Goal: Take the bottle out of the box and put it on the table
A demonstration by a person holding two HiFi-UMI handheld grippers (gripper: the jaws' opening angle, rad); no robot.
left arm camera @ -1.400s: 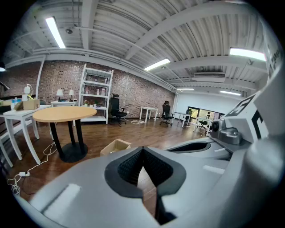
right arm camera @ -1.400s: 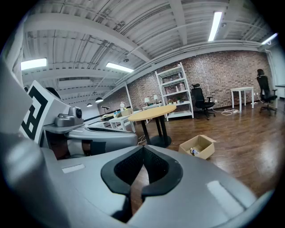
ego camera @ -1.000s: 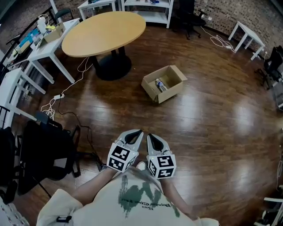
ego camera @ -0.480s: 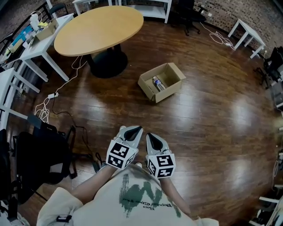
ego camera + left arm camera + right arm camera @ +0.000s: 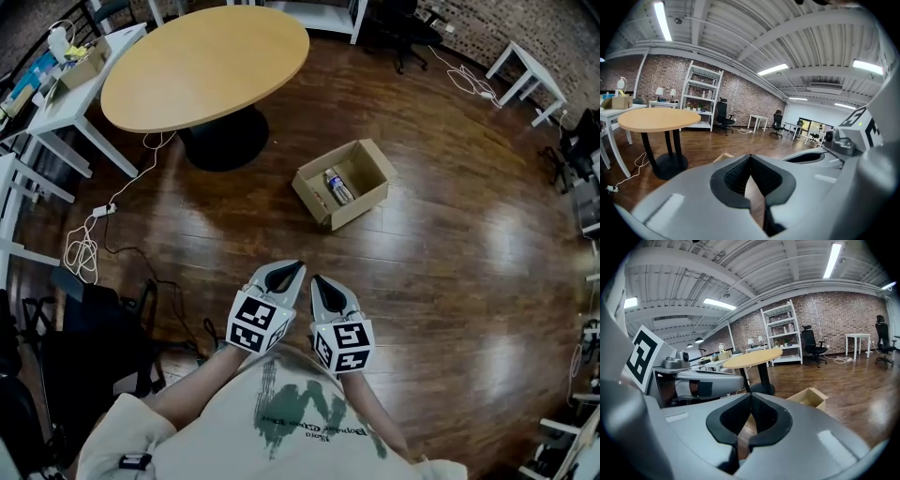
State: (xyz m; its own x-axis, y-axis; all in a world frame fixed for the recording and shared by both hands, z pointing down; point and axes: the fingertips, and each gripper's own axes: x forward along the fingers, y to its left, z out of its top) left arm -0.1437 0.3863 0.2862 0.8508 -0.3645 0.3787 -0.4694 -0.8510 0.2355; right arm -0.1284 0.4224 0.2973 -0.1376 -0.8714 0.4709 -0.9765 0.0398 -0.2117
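Facing the box (image 5: 364,204) across wood floor (image 5: 441,281) hover left gripper (image 5: 298,266) and right gripper (image 5: 316,279).

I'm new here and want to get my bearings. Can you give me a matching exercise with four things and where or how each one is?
Things:
1 bottle
2 cardboard box
3 round table
4 right gripper

States:
a shut, empty
b open, on the floor
c lying in the box
d standing on a black base

Pairs: 1-c, 2-b, 3-d, 4-a
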